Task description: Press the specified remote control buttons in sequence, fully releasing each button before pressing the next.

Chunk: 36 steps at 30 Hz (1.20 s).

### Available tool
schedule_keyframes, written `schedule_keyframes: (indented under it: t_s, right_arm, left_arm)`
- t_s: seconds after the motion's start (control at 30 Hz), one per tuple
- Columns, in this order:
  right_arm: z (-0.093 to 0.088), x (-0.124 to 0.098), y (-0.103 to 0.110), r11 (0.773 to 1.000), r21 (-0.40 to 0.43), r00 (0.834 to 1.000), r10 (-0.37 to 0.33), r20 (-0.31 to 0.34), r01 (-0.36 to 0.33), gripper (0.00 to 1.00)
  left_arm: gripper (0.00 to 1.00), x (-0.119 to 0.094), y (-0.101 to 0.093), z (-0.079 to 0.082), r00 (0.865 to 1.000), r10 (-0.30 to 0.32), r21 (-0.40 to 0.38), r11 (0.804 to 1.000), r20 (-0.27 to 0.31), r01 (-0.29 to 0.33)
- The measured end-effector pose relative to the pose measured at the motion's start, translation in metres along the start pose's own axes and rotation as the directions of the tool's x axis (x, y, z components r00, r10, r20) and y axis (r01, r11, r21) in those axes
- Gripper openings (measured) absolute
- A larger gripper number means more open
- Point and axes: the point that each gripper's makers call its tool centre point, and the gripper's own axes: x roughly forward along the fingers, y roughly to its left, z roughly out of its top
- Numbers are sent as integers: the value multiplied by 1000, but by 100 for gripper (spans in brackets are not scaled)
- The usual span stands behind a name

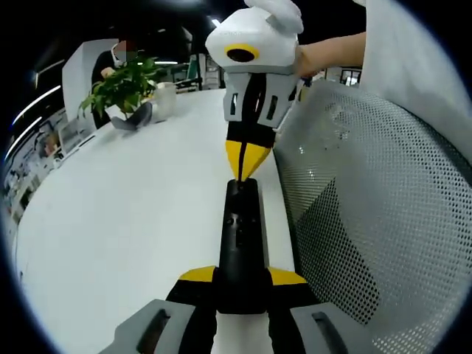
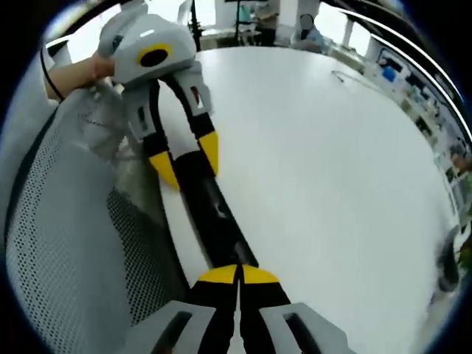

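Note:
A long black remote control [image 1: 240, 228] hangs over the white table's [image 1: 133, 221] edge, gripped across its body by my left gripper [image 1: 242, 277], which is shut on it. My right gripper [image 1: 242, 168] comes down from above with its yellow tips shut together, and they meet the remote's far end. In the right gripper view the shut right gripper [image 2: 239, 274] sits over the near end of the remote [image 2: 215, 214]. The left gripper [image 2: 188, 157] clamps the remote's other end. I cannot tell which button lies under the tips.
A grey mesh chair back [image 1: 369, 221] stands close along the table's edge, right beside the remote and both grippers. A potted plant [image 1: 125, 87] and a white cup [image 1: 164, 99] stand at the table's far side. A hand [image 1: 328, 50] holds the right gripper.

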Motion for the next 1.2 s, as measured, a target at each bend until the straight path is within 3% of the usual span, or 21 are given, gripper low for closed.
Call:
schedule_keyframes:
  t_s: [0.13, 0.27, 0.63, 0.97, 1.2]
  right_arm:
    - [7, 0, 6, 992, -119, 999, -32, 8, 33, 0]
    - [12, 4, 8, 995, -101, 1000, -3, 0, 2, 0]
    - [9, 8, 8, 987, -161, 999, 8, -45, -15, 0]
    - [9, 9, 7, 990, -136, 999, -31, -40, 26, 0]
    - [8, 7, 6, 997, -50, 997, -54, 51, 57, 0]
  left_arm:
    - [24, 0, 0, 0, 1000, 0, -1, 1000, 1, 0]
    - [24, 0, 0, 0, 1000, 0, 0, 1000, -1, 0]
    - [24, 0, 0, 0, 1000, -2, 0, 1000, 0, 2]
    - [24, 0, 0, 0, 1000, -5, -6, 1000, 1, 5]
    - [24, 0, 0, 0, 1000, -5, 3, 1000, -4, 5]
